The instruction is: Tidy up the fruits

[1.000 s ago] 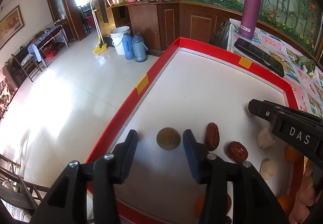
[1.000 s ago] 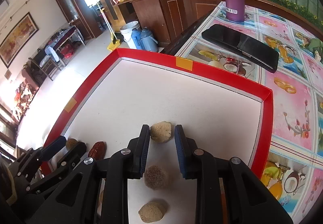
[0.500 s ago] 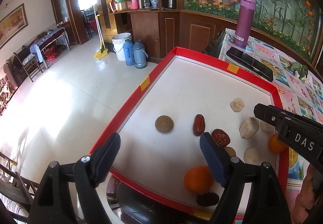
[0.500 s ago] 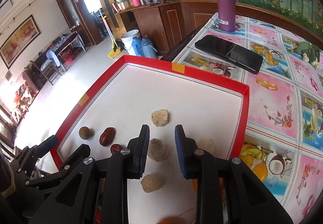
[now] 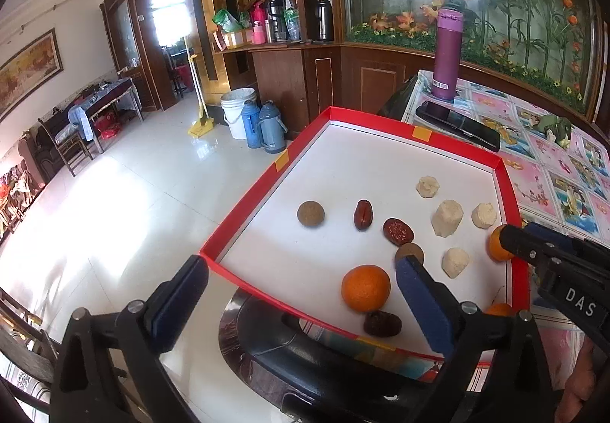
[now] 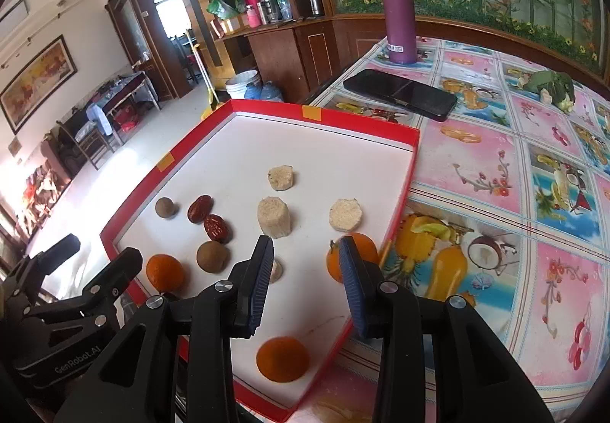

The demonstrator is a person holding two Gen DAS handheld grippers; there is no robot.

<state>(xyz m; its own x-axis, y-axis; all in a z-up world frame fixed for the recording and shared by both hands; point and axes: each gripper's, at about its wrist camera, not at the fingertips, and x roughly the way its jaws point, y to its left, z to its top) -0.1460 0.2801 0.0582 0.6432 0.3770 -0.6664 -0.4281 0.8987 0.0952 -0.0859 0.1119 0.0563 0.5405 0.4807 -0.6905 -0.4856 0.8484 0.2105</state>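
Both the left gripper and the right gripper hang with jaws spread, holding nothing. Nearest, an orange lies loose in the red-rimmed tray; round, it could roll off-line if nudged. Farther in, red dates crowd together, inviting a double pinch.

Purple bottle at 12 o'clock, black phone just below it, both on floral tablecloth. White bucket at 10 o'clock.

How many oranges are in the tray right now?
3: left orange at far left, near orange closest to the right wrist camera, right orange at far right, partly hidden.
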